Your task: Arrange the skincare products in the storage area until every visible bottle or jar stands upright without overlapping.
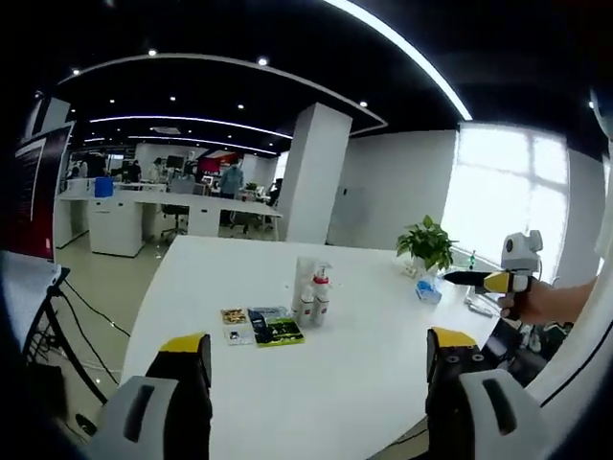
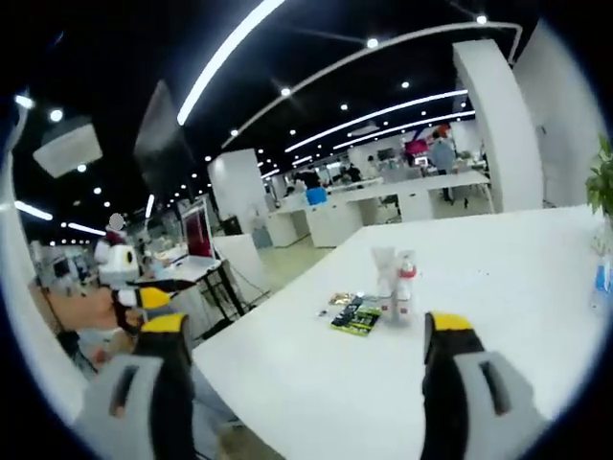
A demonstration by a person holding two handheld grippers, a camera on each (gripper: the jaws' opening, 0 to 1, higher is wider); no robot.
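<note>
Left gripper view: at the bottom of the frame, the left gripper (image 1: pixel 321 369) has two chunky grey jaws with slotted fronts, black inner faces and bright yellow caps at their tips. At the right edge, the right gripper (image 1: pixel 466 279) has a yellow and black body and narrow black jaws.

Right gripper view: the right gripper's own grey, yellow-capped jaws rise from the bottom, and the left gripper's yellow and black body sits at the left edge.

Left gripper view: white table (image 1: pixel 364 364) bare across lower centre, open passage. Obstacles mid-frame: bottles (image 1: pixel 312 292) clustered upright, flat packets (image 1: pixel 262 326) just left. Potted plant (image 1: pixel 427 243) at right, well apart.
</note>
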